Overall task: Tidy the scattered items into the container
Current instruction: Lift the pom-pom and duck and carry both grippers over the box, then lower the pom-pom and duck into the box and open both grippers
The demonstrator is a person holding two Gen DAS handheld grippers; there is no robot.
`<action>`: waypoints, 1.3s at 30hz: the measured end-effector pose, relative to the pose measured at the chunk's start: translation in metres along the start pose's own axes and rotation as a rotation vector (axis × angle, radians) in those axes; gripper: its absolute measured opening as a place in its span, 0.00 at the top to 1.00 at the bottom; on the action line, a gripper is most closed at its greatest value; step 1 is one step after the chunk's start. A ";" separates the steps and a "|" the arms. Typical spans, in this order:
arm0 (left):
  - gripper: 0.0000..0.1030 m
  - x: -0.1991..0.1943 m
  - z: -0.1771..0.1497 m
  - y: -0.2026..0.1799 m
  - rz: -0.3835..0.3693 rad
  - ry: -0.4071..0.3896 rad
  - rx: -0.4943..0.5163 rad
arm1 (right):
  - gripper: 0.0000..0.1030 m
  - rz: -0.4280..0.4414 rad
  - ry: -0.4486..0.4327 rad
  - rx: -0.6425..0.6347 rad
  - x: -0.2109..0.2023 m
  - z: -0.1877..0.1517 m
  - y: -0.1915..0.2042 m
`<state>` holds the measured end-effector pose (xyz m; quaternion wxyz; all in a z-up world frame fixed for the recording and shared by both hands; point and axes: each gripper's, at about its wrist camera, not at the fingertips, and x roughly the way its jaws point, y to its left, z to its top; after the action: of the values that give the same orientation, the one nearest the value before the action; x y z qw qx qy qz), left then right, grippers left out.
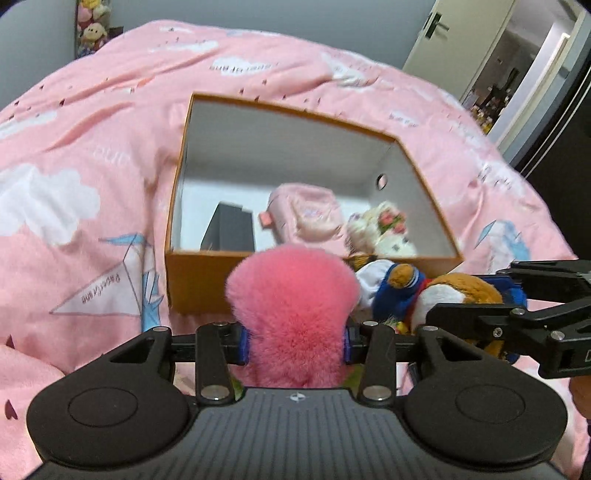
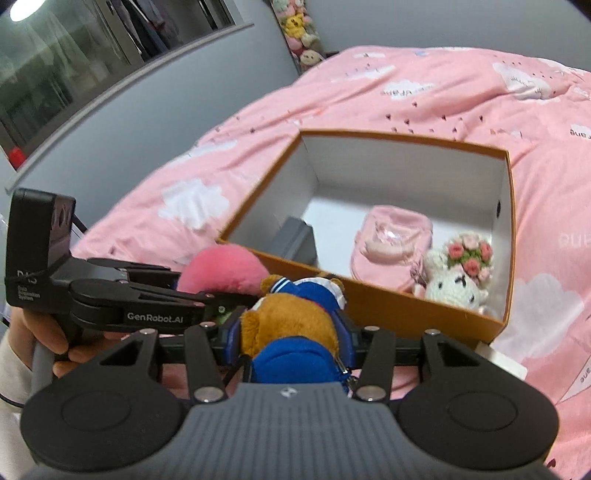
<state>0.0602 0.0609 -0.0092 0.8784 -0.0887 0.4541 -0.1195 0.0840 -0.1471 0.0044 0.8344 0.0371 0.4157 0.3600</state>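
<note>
An orange box (image 1: 207, 273) with white inner walls lies open on the pink bedspread; it also shows in the right wrist view, box (image 2: 406, 314). Inside lie a pink pouch (image 1: 306, 214), a white crocheted bunny with flowers (image 2: 458, 273) and a dark flat case (image 1: 229, 229). My left gripper (image 1: 295, 341) is shut on a fluffy pink plush (image 1: 291, 295), held just before the box's near wall. My right gripper (image 2: 291, 343) is shut on a brown bear in a blue sailor suit (image 2: 291, 317), beside the pink plush (image 2: 225, 266) and just short of the near rim.
The pink cloud-print bedspread (image 1: 92, 147) covers the whole bed around the box. A stack of plush toys (image 2: 299, 29) stands by the grey wall at the far corner. A door (image 1: 454, 40) and dark cabinet lie beyond the bed. A hand (image 2: 48, 332) holds the left gripper's handle.
</note>
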 end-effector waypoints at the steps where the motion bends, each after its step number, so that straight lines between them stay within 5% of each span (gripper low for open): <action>1: 0.53 -0.004 0.003 -0.002 -0.005 -0.014 0.002 | 0.50 0.005 -0.015 0.000 -0.004 0.003 0.001; 15: 0.53 -0.025 0.049 -0.006 -0.015 -0.141 0.045 | 0.50 -0.023 -0.164 -0.021 -0.001 0.057 -0.008; 39: 0.53 0.022 0.111 0.033 0.088 -0.122 0.019 | 0.49 0.025 0.007 0.225 0.143 0.073 -0.061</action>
<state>0.1678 0.0910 0.0284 0.9097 -0.0676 0.4019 -0.0796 0.2280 -0.0846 -0.0661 0.8190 0.1343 0.4559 0.3216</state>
